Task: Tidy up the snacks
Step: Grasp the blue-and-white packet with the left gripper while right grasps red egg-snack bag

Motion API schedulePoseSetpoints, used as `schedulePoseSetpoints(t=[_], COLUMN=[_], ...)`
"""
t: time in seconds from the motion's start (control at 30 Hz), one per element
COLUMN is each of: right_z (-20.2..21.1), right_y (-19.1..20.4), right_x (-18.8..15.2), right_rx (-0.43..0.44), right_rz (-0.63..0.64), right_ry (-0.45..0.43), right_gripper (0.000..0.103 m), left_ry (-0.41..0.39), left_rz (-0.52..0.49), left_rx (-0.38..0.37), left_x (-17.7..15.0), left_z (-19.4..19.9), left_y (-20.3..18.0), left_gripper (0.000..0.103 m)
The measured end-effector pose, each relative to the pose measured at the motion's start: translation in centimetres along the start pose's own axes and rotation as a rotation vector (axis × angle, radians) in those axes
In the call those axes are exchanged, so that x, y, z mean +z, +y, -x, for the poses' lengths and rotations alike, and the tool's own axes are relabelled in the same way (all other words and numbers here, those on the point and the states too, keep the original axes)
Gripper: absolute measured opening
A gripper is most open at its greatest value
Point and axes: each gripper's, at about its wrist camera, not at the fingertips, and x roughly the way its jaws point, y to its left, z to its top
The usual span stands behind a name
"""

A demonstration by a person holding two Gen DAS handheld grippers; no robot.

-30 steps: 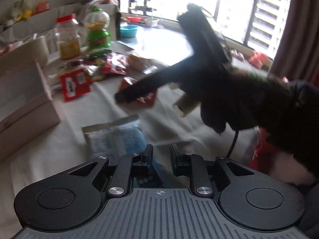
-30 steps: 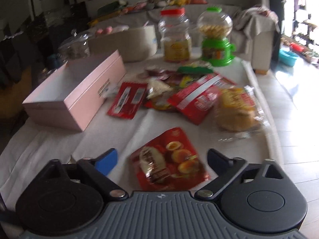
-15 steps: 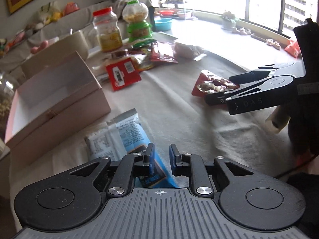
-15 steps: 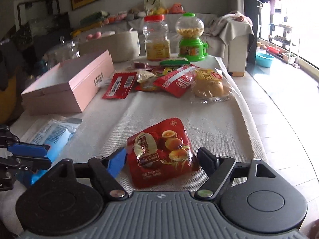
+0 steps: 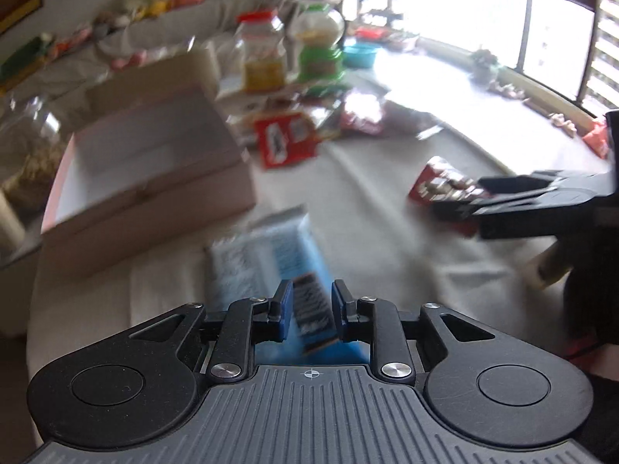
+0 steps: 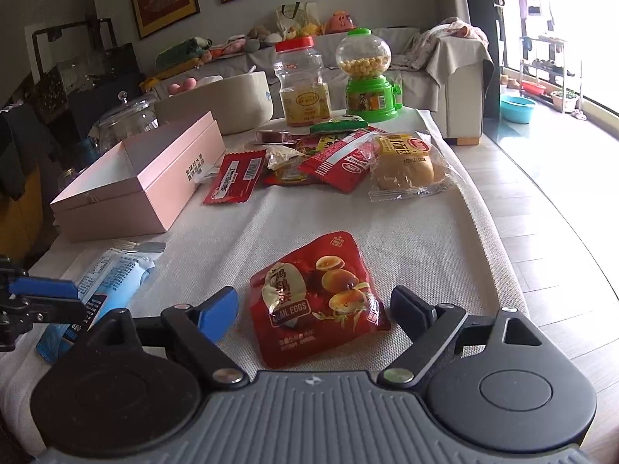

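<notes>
Jaws of the right gripper (image 6: pixel 313 305) have just spread wide around the red foil quail-egg pouch (image 6: pixel 315 295) lying untouched on the white tablecloth (image 6: pixel 425 239), while the left gripper (image 5: pixel 309 309), slightly parted again, straddles the blue-and-white snack packet (image 5: pixel 271 259), so both pickups look imminent.

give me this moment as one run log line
left gripper: jaws narrow around blue packet, grip unclear | right gripper: open, just widening, straddling quail egg pack | pink box: open
</notes>
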Motion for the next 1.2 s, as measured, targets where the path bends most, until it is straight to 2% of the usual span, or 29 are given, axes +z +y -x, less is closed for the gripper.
schedulePoseSetpoints(t=[0.07, 0.13, 0.2, 0.27, 0.33, 0.4, 0.53, 0.57, 0.67, 0.73, 0.8, 0.87, 0.93, 1.0, 1.07, 1.13, 1.2], right_z=[0.0, 0.0, 0.0, 0.1, 0.1, 0.1, 0.1, 0.1, 0.1, 0.0, -0.1, -0.1, -0.1, -0.2, -0.4, -0.6, -0.7], right_y=[0.0, 0.0, -0.1, 0.0, 0.0, 0.1, 0.1, 0.1, 0.2, 0.3, 0.3, 0.3, 0.3, 0.3, 0.4, 0.4, 0.6], right_x=[0.0, 0.0, 0.0, 0.0, 0.0, 0.0, 0.0, 0.0, 0.0, 0.0, 0.0, 0.0, 0.0, 0.1, 0.1, 0.3, 0.4], right_rx=[0.002, 0.003, 0.004, 0.008, 0.011, 0.012, 0.013, 0.014, 0.016, 0.016, 0.015, 0.016, 0.019, 0.024, 0.036, 0.043, 0.037], right_rz=[-0.002, -0.004, -0.003, 0.000, 0.001, 0.000, 0.006, 0.008, 0.011, 0.015, 0.019, 0.021, 0.024, 0.030, 0.038, 0.043, 0.058], right_ry=[-0.001, -0.002, -0.001, 0.001, 0.002, 0.002, 0.005, 0.006, 0.008, 0.011, 0.014, 0.015, 0.018, 0.022, 0.033, 0.044, 0.058], right_gripper=[0.087, 0.088, 0.088, 0.090, 0.090, 0.090, 0.092, 0.092, 0.093, 0.094, 0.094, 0.095, 0.096, 0.099, 0.103, 0.103, 0.103], left_ry=[0.019, 0.013, 0.010, 0.010, -0.002, -0.020, -0.037, -0.030, -0.020, -0.027, -0.024, -0.021, -0.035, -0.055, -0.079, -0.060, -0.034], left_rz=[0.018, -0.003, -0.014, -0.033, -0.041, -0.020, -0.032, -0.008, 0.068, 0.036, 0.012, 0.007, 0.021, 0.058, 0.067, 0.076, 0.105], left_rx=[-0.017, -0.037, -0.070, -0.084, -0.091, -0.076, 0.092, 0.099, 0.033, 0.020, -0.009, -0.039, -0.049, -0.047, 0.025, 0.074, 0.051], left_x=[-0.2, -0.1, 0.0, -0.1, -0.3, -0.4, -0.8, -0.8, -0.5, -0.5, -0.5, -0.5, -0.6, -0.5, -0.6, -0.5, -0.6], left_z=[-0.6, -1.0, -1.3, -1.6, -1.4, -1.1, -1.0, -1.1, -1.4, -1.9, -2.3, -2.5, -2.1, -1.5, -1.0, -1.5, -2.2], left_y=[0.0, -0.6, -1.1, -1.7, -1.8, -1.2, 0.2, 0.9, 1.9, 1.5, 1.1, 0.8, 1.1, 1.7, 2.4, 3.3, 3.9], left_gripper=[0.029, 0.038, 0.056, 0.065, 0.066, 0.061, 0.062, 0.063, 0.062, 0.070, 0.090, 0.096, 0.095, 0.089, 0.087, 0.087, 0.087])
